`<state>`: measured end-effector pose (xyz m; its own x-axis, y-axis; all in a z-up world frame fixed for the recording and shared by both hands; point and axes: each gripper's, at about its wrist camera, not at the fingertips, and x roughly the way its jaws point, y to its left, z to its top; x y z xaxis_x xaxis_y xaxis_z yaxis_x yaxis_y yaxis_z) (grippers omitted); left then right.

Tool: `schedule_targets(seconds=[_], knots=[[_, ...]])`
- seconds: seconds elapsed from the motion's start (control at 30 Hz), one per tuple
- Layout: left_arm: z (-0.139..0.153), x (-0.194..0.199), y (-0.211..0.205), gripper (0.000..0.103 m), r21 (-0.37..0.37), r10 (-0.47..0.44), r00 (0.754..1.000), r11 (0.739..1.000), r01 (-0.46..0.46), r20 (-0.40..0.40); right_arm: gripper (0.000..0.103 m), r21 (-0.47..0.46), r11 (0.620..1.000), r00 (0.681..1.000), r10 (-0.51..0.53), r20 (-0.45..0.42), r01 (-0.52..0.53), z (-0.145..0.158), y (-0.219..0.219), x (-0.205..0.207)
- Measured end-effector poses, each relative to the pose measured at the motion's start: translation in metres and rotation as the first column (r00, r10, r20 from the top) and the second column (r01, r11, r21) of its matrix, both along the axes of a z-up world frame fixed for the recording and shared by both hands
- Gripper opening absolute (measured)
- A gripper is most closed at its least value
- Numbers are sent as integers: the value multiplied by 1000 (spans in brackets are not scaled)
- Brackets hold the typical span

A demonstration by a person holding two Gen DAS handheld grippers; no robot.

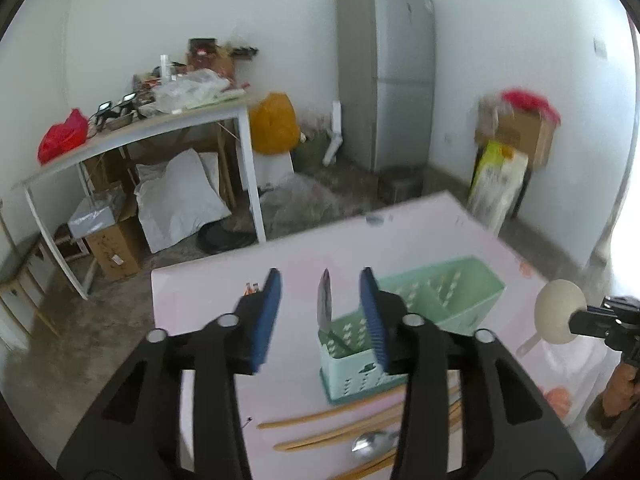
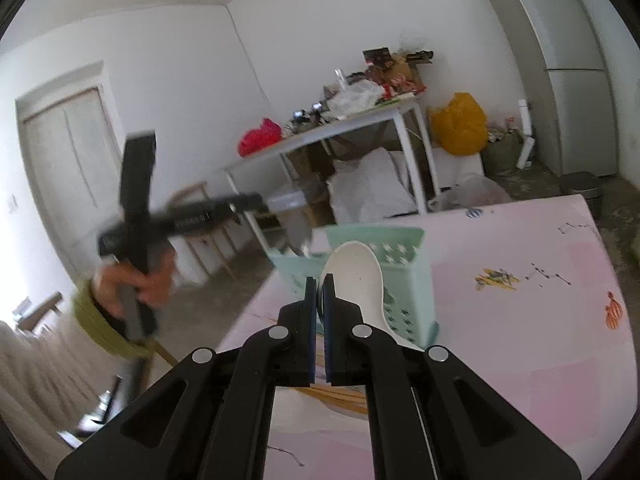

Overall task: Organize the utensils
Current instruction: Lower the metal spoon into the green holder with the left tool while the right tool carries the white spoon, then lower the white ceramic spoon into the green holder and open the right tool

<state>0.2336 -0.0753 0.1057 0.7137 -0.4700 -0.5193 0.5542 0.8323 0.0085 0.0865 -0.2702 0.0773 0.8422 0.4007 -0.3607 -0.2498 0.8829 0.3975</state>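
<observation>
A mint green utensil caddy (image 1: 436, 312) stands on the pink table (image 1: 292, 264). A knife (image 1: 325, 300) stands blade-up in its near compartment. My left gripper (image 1: 320, 312) is open above the table, the knife between its fingers, not touching. Wooden chopsticks (image 1: 340, 416) and a metal spoon (image 1: 372, 442) lie on the table below it. My right gripper (image 2: 320, 284) is shut on a white ladle-style spoon (image 2: 356, 280) and holds it up in front of the caddy (image 2: 400, 280). That spoon's bowl (image 1: 558, 312) shows at the right of the left wrist view.
The table's far and left edges drop to a concrete floor. A white worktable (image 1: 132, 136) with clutter, a grey fridge (image 1: 386, 72) and cardboard boxes (image 1: 516, 132) stand behind. The left gripper and the hand holding it (image 2: 140, 240) show at left in the right wrist view.
</observation>
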Motion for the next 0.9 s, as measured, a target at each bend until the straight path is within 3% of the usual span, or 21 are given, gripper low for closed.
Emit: schedule_targets(seconds=[0.1,0.2,0.5,0.67,0.9], knots=[[-6,-6,21,50,-111,49,999,993,-48,8,3,55,998,998,39,47,-42,22,-6,-1],[-16,-8,41,52,-177,87,996,980,-88,-15,3,112,989,990,79,113,-92,49,-14,2],[-57,-18,80,56,-284,128,987,947,-151,-98,3,161,970,958,141,249,-184,103,-21,39],[-76,-18,90,56,-309,122,981,937,-163,-149,3,181,963,960,156,231,-200,96,-19,74],[-98,-24,96,56,-305,121,974,936,-177,-192,3,194,969,985,138,101,-155,47,-20,109]])
